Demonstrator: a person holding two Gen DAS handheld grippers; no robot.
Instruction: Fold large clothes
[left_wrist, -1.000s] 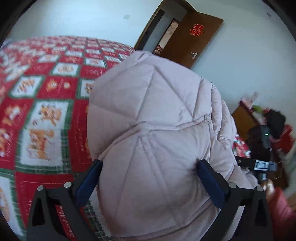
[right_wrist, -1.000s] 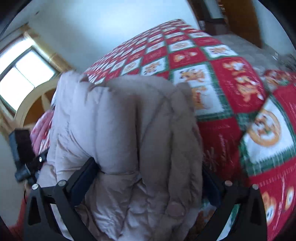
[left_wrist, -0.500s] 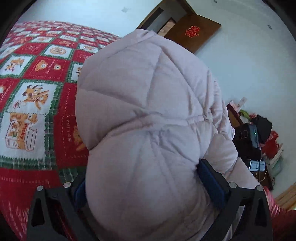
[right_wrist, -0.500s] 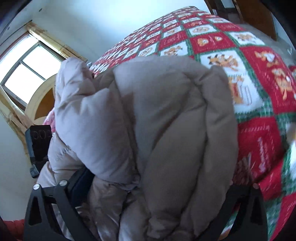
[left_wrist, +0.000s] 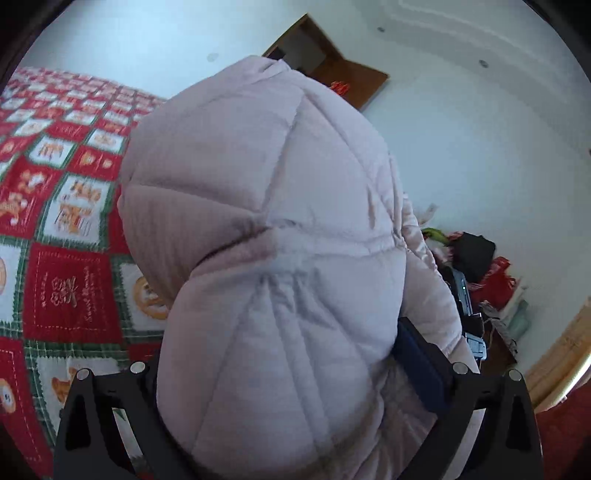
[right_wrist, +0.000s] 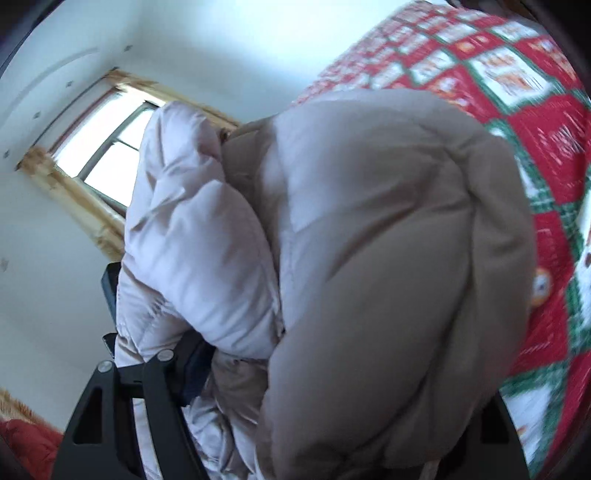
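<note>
bulging between both claws (left_wrist: 291, 373) (right_wrist: 332, 373), folded puffer jacket (left_wrist: 266, 221), above quilt (left_wrist: 70, 295)

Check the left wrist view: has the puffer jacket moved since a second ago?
Yes. The puffer jacket, bunched between the left gripper jaws, has risen: it now covers much of the brown door, which showed almost whole earlier.

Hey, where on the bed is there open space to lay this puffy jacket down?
The red and green quilt lies bare left of the jacket in the left wrist view, and right of it in the right wrist view. The cluttered corner by the wall is crowded. Both the left gripper and right gripper are full of jacket.
</note>
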